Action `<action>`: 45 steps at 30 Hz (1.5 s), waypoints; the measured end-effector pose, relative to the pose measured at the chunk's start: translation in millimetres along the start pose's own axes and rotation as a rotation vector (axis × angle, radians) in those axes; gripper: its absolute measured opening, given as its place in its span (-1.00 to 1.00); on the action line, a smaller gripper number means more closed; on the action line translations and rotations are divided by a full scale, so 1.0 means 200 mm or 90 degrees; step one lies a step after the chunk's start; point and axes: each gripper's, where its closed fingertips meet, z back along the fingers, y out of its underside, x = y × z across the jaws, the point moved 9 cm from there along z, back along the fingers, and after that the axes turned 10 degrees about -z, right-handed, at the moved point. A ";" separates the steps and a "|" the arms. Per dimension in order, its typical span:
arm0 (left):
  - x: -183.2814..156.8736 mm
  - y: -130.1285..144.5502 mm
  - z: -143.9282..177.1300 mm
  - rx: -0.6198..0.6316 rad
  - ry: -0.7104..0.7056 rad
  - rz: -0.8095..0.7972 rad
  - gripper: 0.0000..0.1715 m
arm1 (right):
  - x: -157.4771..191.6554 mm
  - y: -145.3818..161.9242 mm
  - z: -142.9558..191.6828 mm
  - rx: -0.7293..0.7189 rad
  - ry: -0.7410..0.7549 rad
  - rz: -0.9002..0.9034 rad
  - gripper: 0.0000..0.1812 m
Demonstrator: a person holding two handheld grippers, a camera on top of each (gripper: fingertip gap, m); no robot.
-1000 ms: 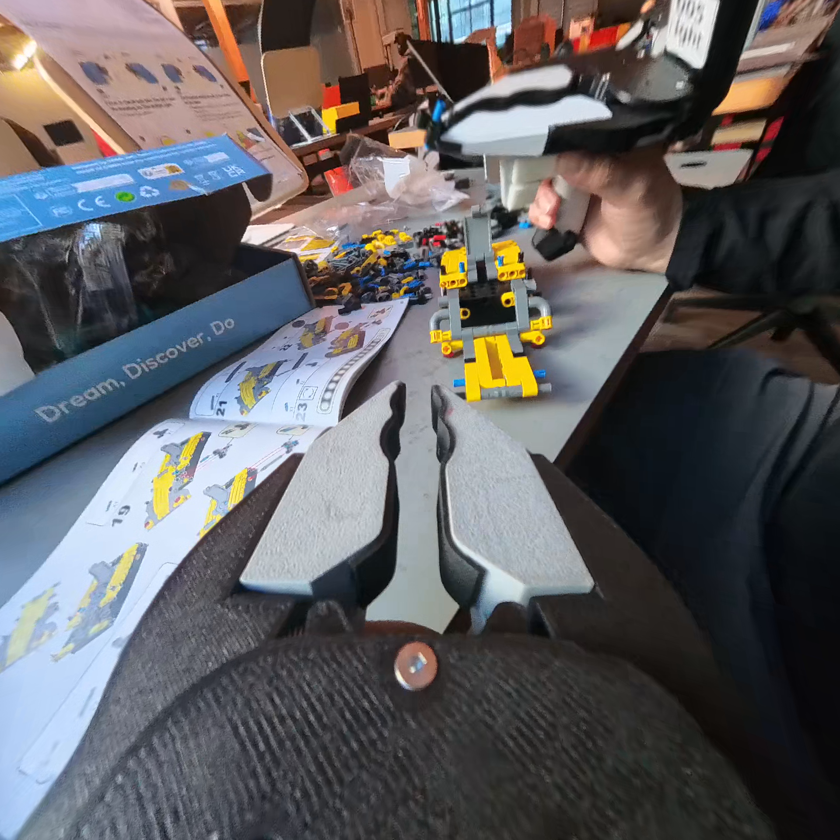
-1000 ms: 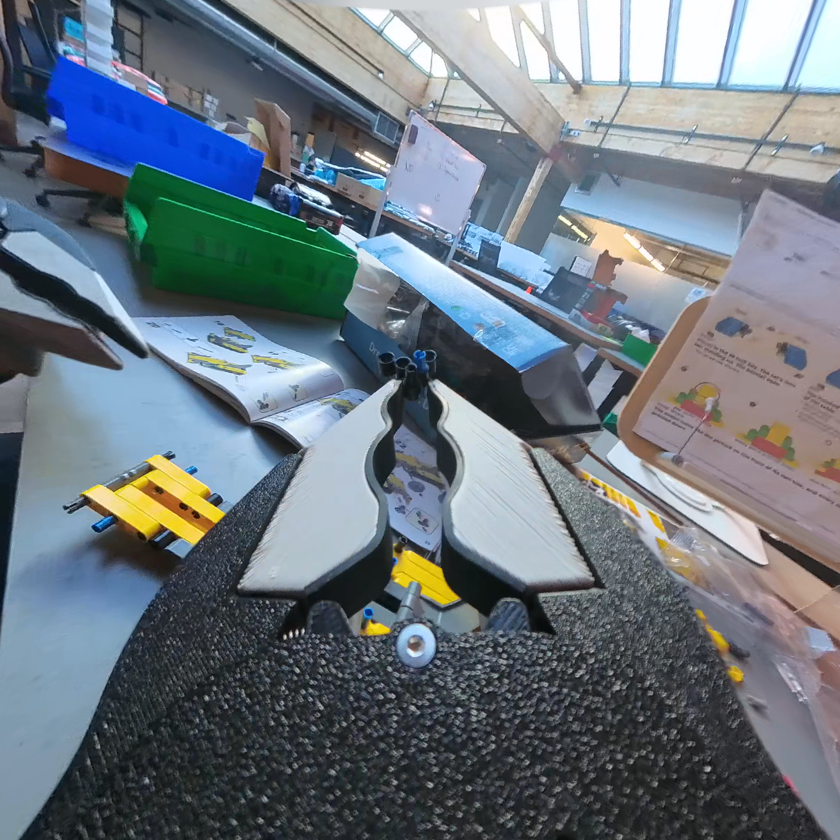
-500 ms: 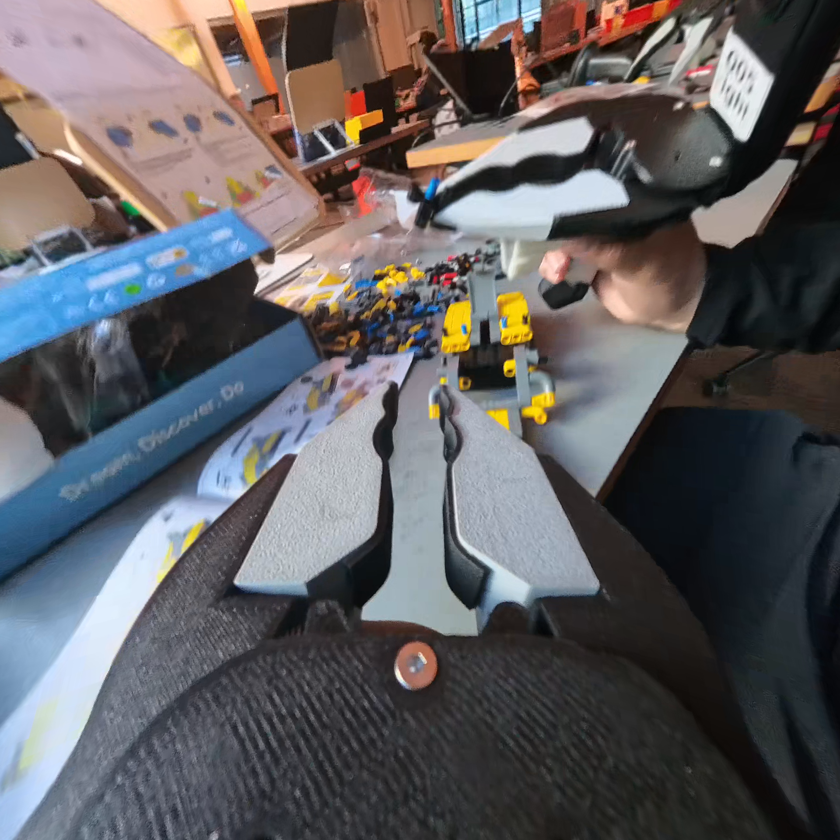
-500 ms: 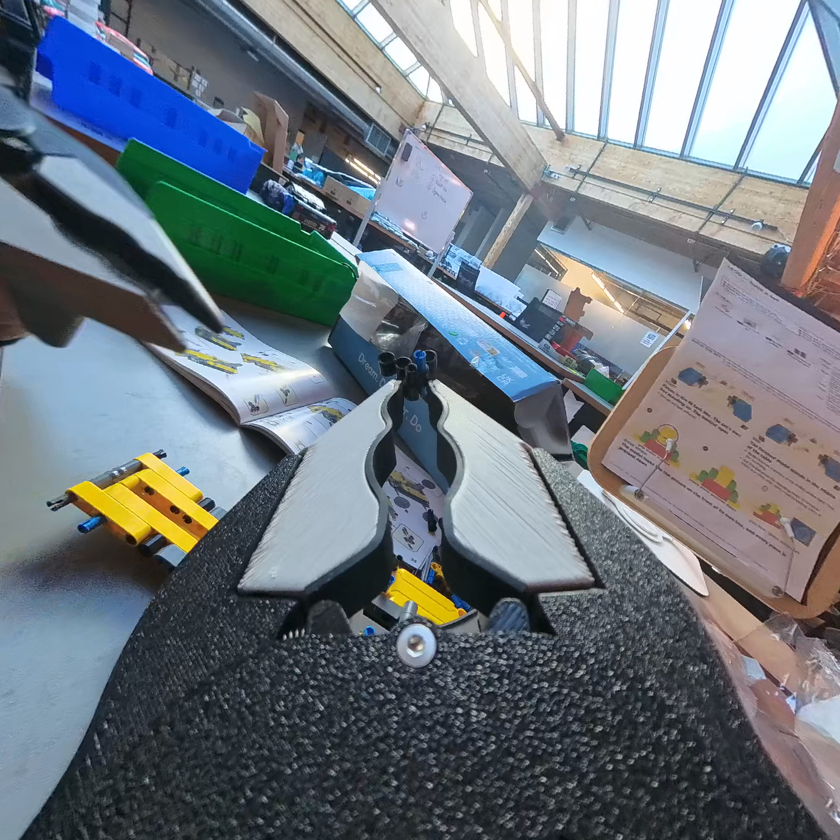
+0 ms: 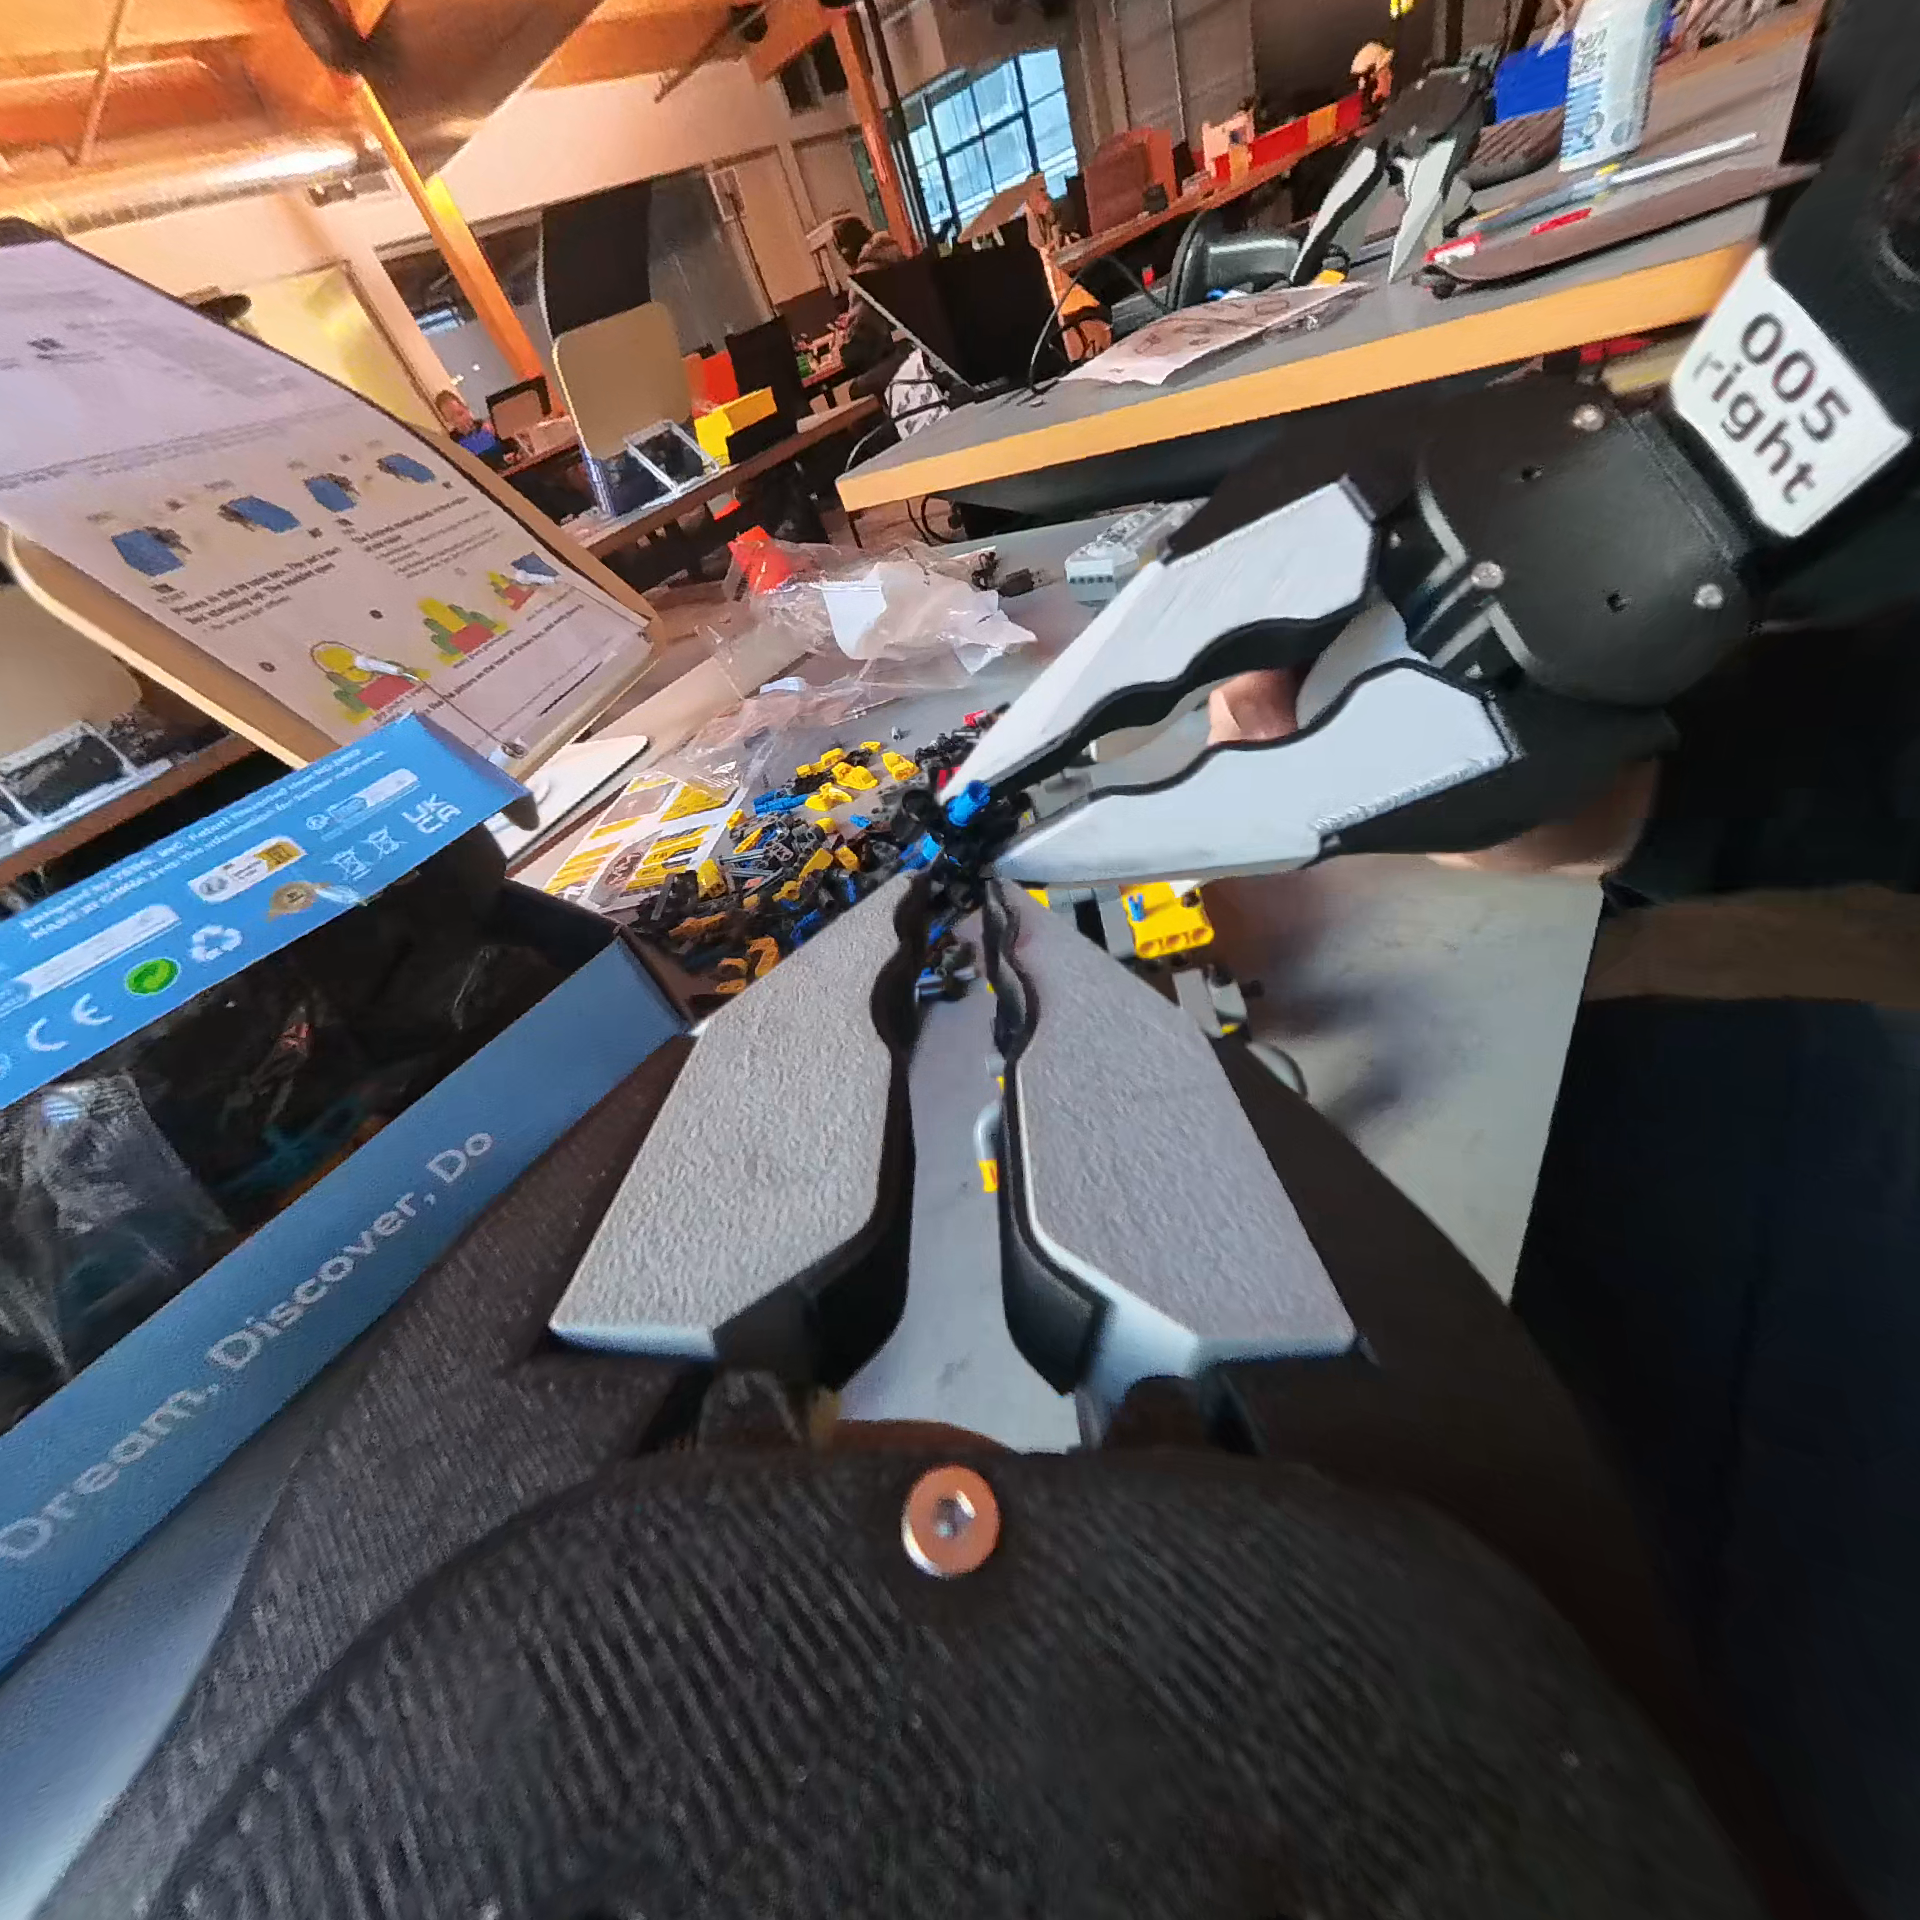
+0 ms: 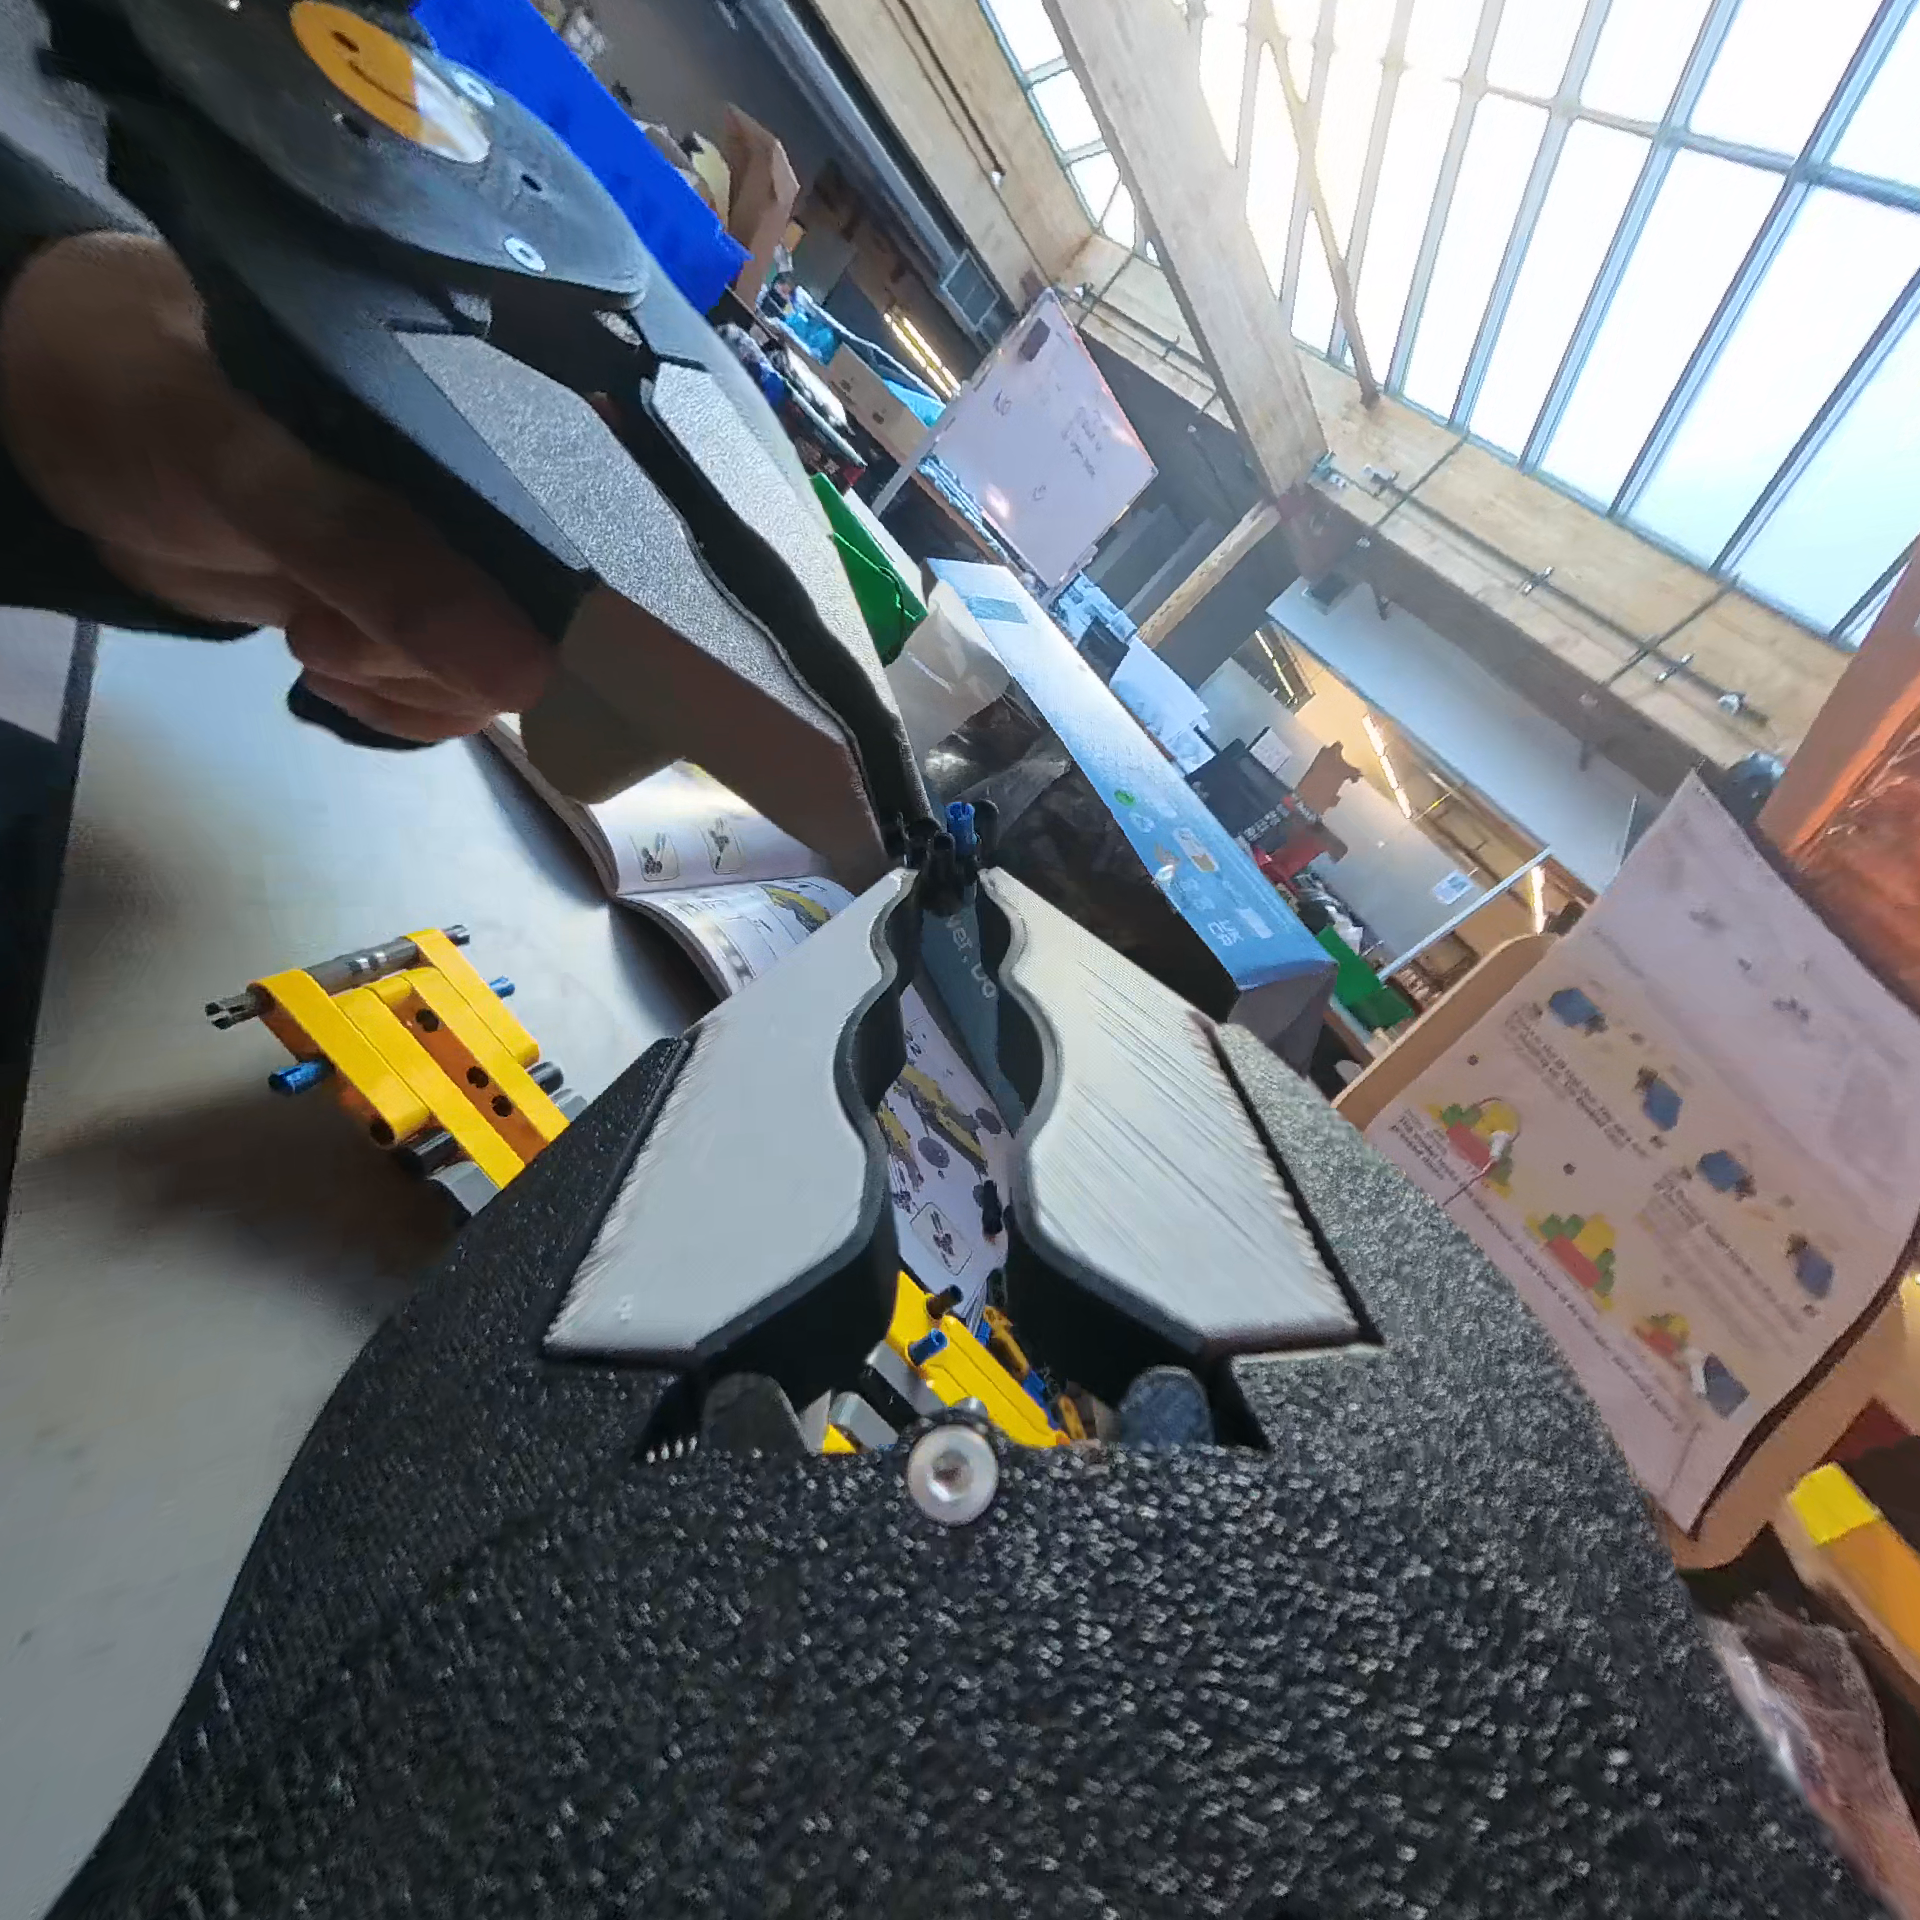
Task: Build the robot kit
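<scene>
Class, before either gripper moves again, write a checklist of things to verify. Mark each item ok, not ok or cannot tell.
1. Right gripper pinches the small black piece with the blue pin at its tips: ok.
2. Left gripper has its tips at the same piece: ok.
3. Left gripper is closed on the piece: cannot tell.
4. Both grippers are held above the table: ok.
5. Yellow model lies on the table, apart from both grippers: ok.
</scene>
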 end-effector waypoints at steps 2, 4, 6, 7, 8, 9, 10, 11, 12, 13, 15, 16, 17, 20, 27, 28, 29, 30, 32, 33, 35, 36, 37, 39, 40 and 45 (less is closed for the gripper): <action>-0.01 0.01 0.03 0.004 0.000 -0.040 -0.93 | 0.02 -0.01 0.00 -0.004 -0.016 0.008 -0.90; -0.04 0.01 0.06 0.011 -0.010 -0.083 -0.93 | 0.04 -0.01 0.00 -0.006 -0.040 0.009 -0.89; -0.07 0.02 0.09 0.034 -0.031 -0.127 -0.94 | 0.08 -0.01 -0.01 0.002 -0.064 0.020 -0.89; -0.08 0.02 0.11 0.056 -0.039 -0.145 -0.94 | 0.10 0.00 -0.02 0.014 -0.075 0.033 -0.88; -0.10 0.03 0.13 0.074 -0.048 -0.156 -0.94 | 0.12 0.01 -0.03 0.027 -0.084 0.052 -0.88; -0.11 0.04 0.15 0.086 -0.056 -0.162 -0.95 | 0.15 0.01 -0.03 0.031 -0.088 0.074 -0.88; -0.12 0.06 0.17 0.100 -0.066 -0.163 -0.95 | 0.17 0.00 -0.03 0.029 -0.095 0.089 -0.88; -0.12 0.08 0.18 0.120 -0.074 -0.162 -0.95 | 0.19 -0.01 -0.03 0.026 -0.104 0.096 -0.88; -0.11 0.12 0.20 0.139 -0.084 -0.158 -0.95 | 0.20 -0.01 -0.03 0.027 -0.106 0.100 -0.88; -0.09 0.16 0.23 0.161 -0.093 -0.151 -0.95 | 0.19 -0.01 -0.04 0.029 -0.103 0.101 -0.88; -0.05 0.26 0.28 0.227 -0.114 -0.161 -0.95 | 0.17 0.00 -0.04 0.028 -0.099 0.081 -0.88; -0.02 0.30 0.30 0.262 -0.136 -0.189 -0.95 | 0.16 0.00 -0.04 0.027 -0.096 0.066 -0.88; -0.01 0.33 0.33 0.280 -0.144 -0.207 -0.95 | 0.14 0.00 -0.04 0.026 -0.092 0.052 -0.88; 0.03 0.39 0.35 0.336 -0.136 -0.235 -0.95 | 0.10 0.01 -0.04 0.030 -0.080 0.010 -0.90; 0.06 0.45 0.36 0.367 -0.134 -0.280 -0.95 | 0.04 0.04 -0.05 0.040 -0.068 -0.043 -0.93; 0.06 0.45 0.35 0.366 -0.133 -0.279 -0.95 | 0.03 0.04 -0.05 0.040 -0.069 -0.048 -0.94; 0.06 0.45 0.36 0.364 -0.134 -0.279 -0.95 | 0.03 0.04 -0.05 0.039 -0.070 -0.055 -0.94; 0.06 0.45 0.36 0.364 -0.131 -0.278 -0.95 | 0.02 0.04 -0.05 0.038 -0.071 -0.062 -0.94; 0.05 0.46 0.35 0.371 -0.123 -0.276 -0.95 | 0.01 0.04 -0.05 0.037 -0.072 -0.072 -0.94; 0.05 0.46 0.35 0.373 -0.124 -0.277 -0.95 | 0.01 0.04 -0.05 0.036 -0.072 -0.075 -0.95; 0.05 0.46 0.35 0.376 -0.125 -0.281 -0.95 | 0.00 0.04 -0.05 0.033 -0.073 -0.082 -0.95; 0.06 0.46 0.35 0.376 -0.126 -0.281 -0.95 | 0.00 0.05 -0.05 0.032 -0.072 -0.086 -0.95; 0.06 0.47 0.34 0.378 -0.125 -0.281 -0.95 | -0.01 0.05 -0.04 0.032 -0.072 -0.090 -0.95; 0.06 0.47 0.34 0.380 -0.125 -0.280 -0.95 | -0.01 0.05 -0.04 0.032 -0.072 -0.097 -0.95; 0.06 0.47 0.34 0.378 -0.125 -0.280 -0.95 | -0.02 0.05 -0.04 0.032 -0.071 -0.098 -0.96; 0.06 0.47 0.34 0.377 -0.125 -0.278 -0.95 | -0.02 0.06 -0.05 0.036 -0.072 -0.096 -0.96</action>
